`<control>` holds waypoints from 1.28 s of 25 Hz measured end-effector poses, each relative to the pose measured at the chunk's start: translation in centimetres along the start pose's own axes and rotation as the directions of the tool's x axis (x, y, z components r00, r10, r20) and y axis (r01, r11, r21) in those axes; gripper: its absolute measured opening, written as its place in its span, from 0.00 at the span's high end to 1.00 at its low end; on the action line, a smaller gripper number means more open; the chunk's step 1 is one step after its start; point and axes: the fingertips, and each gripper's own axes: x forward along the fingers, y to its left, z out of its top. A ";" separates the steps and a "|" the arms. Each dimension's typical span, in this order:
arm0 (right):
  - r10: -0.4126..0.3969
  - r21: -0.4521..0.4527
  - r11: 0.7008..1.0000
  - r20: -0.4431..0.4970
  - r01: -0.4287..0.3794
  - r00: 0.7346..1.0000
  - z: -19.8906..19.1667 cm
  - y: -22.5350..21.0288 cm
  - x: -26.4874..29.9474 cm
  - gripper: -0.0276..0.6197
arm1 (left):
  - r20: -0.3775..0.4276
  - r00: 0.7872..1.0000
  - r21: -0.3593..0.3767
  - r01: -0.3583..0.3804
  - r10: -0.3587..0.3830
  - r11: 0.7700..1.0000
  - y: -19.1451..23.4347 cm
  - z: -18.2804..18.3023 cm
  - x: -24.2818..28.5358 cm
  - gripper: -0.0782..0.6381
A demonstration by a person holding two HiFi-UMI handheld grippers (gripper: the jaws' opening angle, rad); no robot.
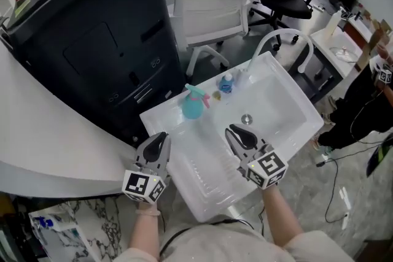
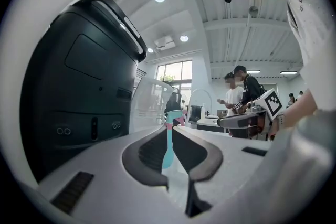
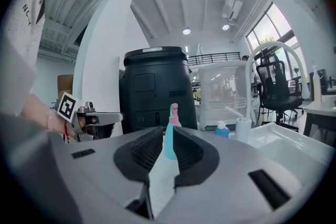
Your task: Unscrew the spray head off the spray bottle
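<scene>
While both grippers hover over the near edge of the white sink [image 1: 279, 112], the unscrewing has not begun: this is the approach step. The spray bottle [image 1: 193, 105], teal with a pink spray head [image 1: 198, 92], stands upright on the sink's far-left ledge, just in front of the big black bin [image 1: 92, 40], and neither tool touches it.

The left gripper [image 1: 161, 137] is clenched with nothing in it; in its own view the pads meet and the bottle [image 2: 167, 153] shows only as a sliver beyond them. The right gripper [image 1: 233, 131] has its jaws a narrow slot apart, also empty, and the bottle [image 3: 170, 145] with its pink head [image 3: 174, 109] stands well beyond the tips.

As I judge it, the next move calls for both pairs of jaws to spread wide and travel forward. One gripper should clamp the teal body to hold it steady, and the other should close round the collar under the pink head and turn it. A grip too high on the trigger could slip or tip the bottle.

By count:
- two grippers
- one spray bottle with one spray head
- one small blue bottle [image 1: 226, 84] beside it
- one arched white tap [image 1: 277, 37]
- one drain [image 1: 246, 119]
- one white chair [image 1: 212, 0] behind the sink
</scene>
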 end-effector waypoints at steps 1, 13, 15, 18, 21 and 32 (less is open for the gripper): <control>-0.004 0.003 1.000 -0.003 0.004 1.000 0.1 -0.3 0.6 0.85 | -0.004 1.000 -0.004 0.021 -0.021 1.000 0.3 -0.1 0.8 0.87; 0.040 -0.005 0.999 -0.040 -0.040 0.998 0.8 -1.7 7.3 0.76 | -0.137 0.972 0.037 0.198 -0.191 0.980 2.2 -2.5 8.4 0.61; 0.055 -0.006 0.998 -0.041 -0.055 0.998 1.1 -1.6 8.2 0.74 | -0.174 0.962 0.058 0.224 -0.212 0.973 2.1 -3.1 9.6 0.56; 0.074 -0.018 0.997 -0.041 -0.074 0.996 1.4 -1.9 9.3 0.72 | -0.236 0.946 0.096 0.252 -0.224 0.963 1.9 -4.3 11.3 0.48; 0.095 -0.025 0.995 -0.053 -0.097 0.994 1.6 -2.0 10.2 0.69 | -0.274 0.934 0.126 0.270 -0.229 0.955 1.7 -5.2 12.6 0.45; 0.181 -0.015 0.983 -0.019 -0.182 0.983 2.8 -1.5 13.0 0.66 | -0.345 0.915 0.205 0.290 -0.208 0.935 1.2 -7.4 15.8 0.39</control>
